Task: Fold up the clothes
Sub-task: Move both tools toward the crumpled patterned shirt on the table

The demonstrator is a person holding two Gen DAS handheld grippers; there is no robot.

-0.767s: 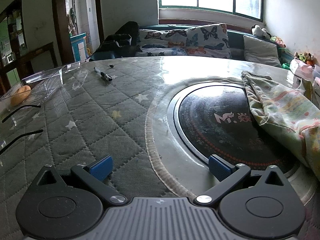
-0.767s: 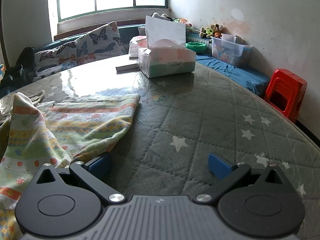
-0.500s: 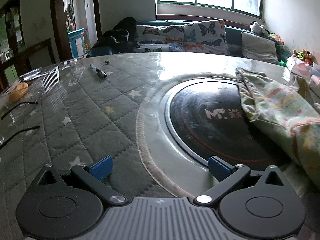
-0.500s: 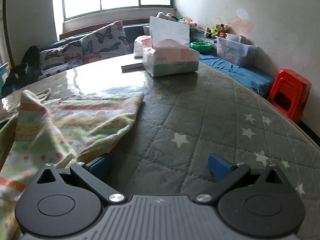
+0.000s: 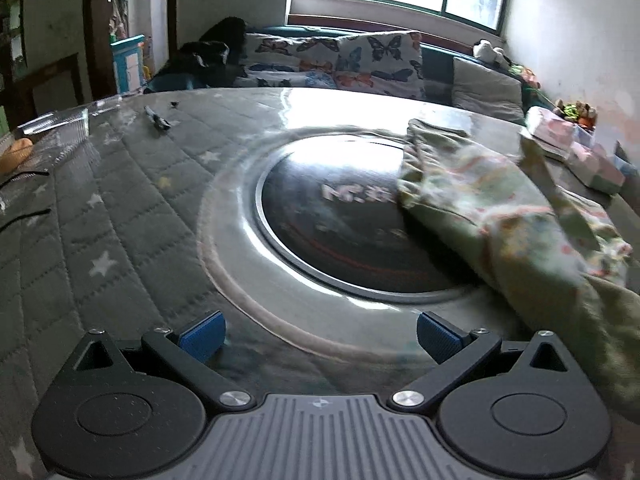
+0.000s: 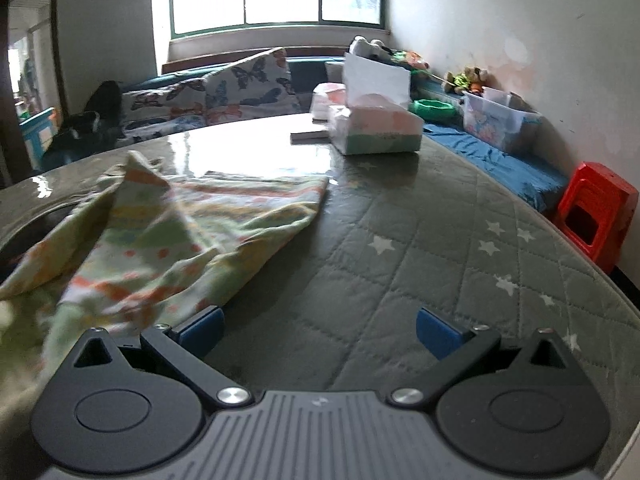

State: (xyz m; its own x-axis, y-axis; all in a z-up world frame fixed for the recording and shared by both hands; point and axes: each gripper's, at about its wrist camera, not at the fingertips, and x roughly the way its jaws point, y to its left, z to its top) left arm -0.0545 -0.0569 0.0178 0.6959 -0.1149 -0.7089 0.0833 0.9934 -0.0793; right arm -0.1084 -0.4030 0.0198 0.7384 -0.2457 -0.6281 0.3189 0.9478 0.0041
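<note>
A pale green garment (image 5: 516,216) with orange and yellow stripes lies crumpled on the round table, draped over the right edge of the dark glass turntable (image 5: 340,220). My left gripper (image 5: 320,338) is open above the table's metal ring, left of the cloth, nothing between its blue pads. In the right wrist view the same garment (image 6: 172,236) spreads to the left. My right gripper (image 6: 318,330) is open over the quilted cover; its left pad (image 6: 200,328) sits at the cloth's near edge.
A tissue box (image 6: 376,128) and a flat packet stand at the table's far side. A pen (image 5: 158,120), a clear plastic tray (image 5: 56,124) and black cables (image 5: 24,176) lie at left. A sofa with butterfly cushions (image 5: 340,60) lines the wall; a red stool (image 6: 596,208) stands at right.
Both views have shifted: the garment has moved closer and further left in the left wrist view, and appears larger and blurred in the right wrist view. Both grippers stay open.
</note>
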